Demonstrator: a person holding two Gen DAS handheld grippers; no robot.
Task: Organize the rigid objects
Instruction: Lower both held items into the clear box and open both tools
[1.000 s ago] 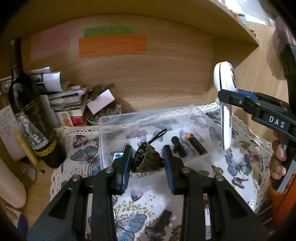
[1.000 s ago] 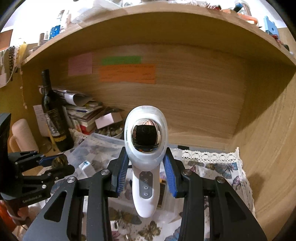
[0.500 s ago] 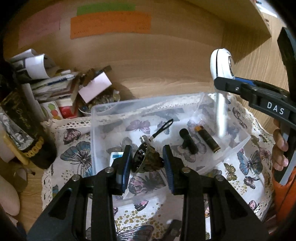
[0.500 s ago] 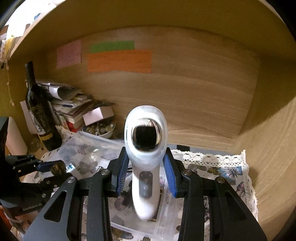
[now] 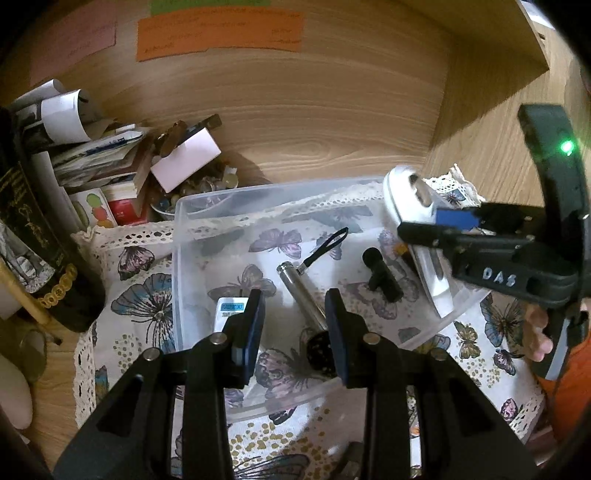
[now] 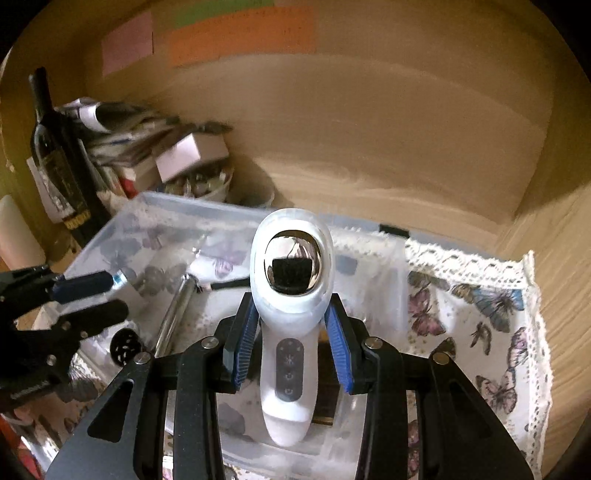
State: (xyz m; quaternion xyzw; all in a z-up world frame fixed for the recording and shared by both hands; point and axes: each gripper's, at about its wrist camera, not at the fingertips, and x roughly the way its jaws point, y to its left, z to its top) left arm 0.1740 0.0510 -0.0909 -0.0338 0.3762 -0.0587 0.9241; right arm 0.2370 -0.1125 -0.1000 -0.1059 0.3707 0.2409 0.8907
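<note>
Presently the right gripper point(image 6: 291, 347) holds the white device point(image 6: 290, 325) over the right end of the clear bin point(image 5: 177, 236), while the left gripper point(image 5: 294, 325) stands wide and empty above the bin's near side; lowering and release appear next.

White raised letters "DAS" stand on the black body of the right gripper point(image 5: 436, 225), seen off to the right of the left fingers. Handwriting on the orange sticky note point(image 5: 219, 33) on the back wall, far ahead of the fingers, is too blurred to read; so are the gold script on the wine bottle label point(image 5: 26, 221) at far left and the print on the small blue-screened device point(image 5: 229, 310) just beside the left fingertip.
</note>
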